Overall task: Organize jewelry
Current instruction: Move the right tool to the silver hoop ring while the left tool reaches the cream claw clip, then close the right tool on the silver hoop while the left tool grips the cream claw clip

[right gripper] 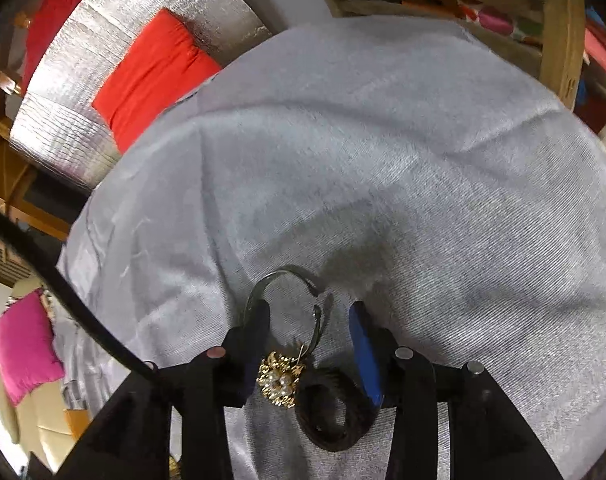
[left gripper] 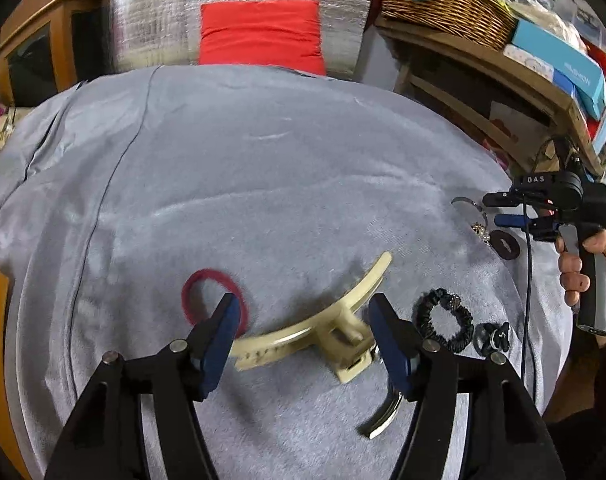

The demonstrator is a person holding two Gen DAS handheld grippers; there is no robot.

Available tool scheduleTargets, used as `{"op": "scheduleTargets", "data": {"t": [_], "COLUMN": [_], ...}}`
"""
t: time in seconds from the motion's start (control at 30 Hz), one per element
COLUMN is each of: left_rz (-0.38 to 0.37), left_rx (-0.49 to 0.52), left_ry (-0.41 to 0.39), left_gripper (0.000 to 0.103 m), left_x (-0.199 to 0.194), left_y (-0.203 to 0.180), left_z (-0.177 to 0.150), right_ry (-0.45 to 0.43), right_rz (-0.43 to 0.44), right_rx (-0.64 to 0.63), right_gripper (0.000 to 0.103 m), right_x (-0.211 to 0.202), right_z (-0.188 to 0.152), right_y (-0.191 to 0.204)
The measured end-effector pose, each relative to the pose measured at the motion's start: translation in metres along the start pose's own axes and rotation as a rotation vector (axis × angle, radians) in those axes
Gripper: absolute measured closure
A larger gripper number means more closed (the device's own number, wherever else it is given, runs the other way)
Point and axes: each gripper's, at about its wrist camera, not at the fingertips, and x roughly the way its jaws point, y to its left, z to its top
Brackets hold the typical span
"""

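The only clear writing is "DAS" in white on the black body of the right gripper (left gripper: 503,210), seen from the left wrist view, where a hand (left gripper: 583,264) holds its grey handle. A blue box (left gripper: 559,60) on the wooden shelf (left gripper: 483,56) carries pale lettering too blurred to read.

The left wrist view alone shows the left gripper (left gripper: 301,316) with its jaws apart above the grey cloth (left gripper: 263,168); a cream hair claw (left gripper: 323,328) lies between them, blurred, with no pad pressing on it. A red hair tie (left gripper: 191,284) lies partly behind the left finger, a black scrunchie (left gripper: 443,316) just right of the right finger, and a small black clip (left gripper: 493,336) beside that. A wicker basket (left gripper: 447,4) sits on the shelf.

The right wrist view alone shows the right gripper's jaws apart over a gold brooch with pearls (right gripper: 281,380), which touches a black ring-shaped band (right gripper: 335,412); a thin dark metal hoop (right gripper: 291,276) lies just ahead. Nothing is gripped there
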Motion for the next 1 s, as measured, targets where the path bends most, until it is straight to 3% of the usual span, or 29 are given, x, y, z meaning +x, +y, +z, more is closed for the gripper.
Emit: {"op": "scheduleTargets", "data": {"t": [0.13,0.33,0.47,0.57,0.8,0.9,1.0], "left_rz": [0.011,-0.039,-0.056,-0.048,-0.109,-0.119,-0.115], "left_rx": [0.053,0.069,0.071,0.068,0.030,0.036,0.030], "left_ry": [0.011,0.048,0.095,0.109,0.093,0.078,0.046], "left_gripper": [0.036,0.036,0.036,0.038,0.079,0.090,0.092], "left_x": [0.012,0.025,0.037,0.043,0.044,0.041,0.035], "left_y": [-0.011,-0.020,-0.026,-0.027,-0.024,-0.027,-0.025], "left_z": [0.005,0.011,0.010,0.009,0.010,0.011,0.012], "right_ry": [0.019,0.015,0.009,-0.008,-0.055,-0.068,-0.093], "right_rz": [-0.022,-0.109,-0.115,-0.112,-0.047,0.000,0.031], "right_rx": [0.015,-0.026,-0.039,-0.049,-0.051,-0.032,-0.017], "right_gripper": [0.071,0.077,0.098,0.098,0.098,0.098,0.098], "right_x": [0.007,0.013,0.018,0.015,0.001,-0.006,-0.014], "right_z": [-0.001,-0.005,-0.007,-0.007,-0.008,-0.009,-0.007], "right_y": [0.002,0.015,0.021,0.024,0.023,0.018,0.015]}}
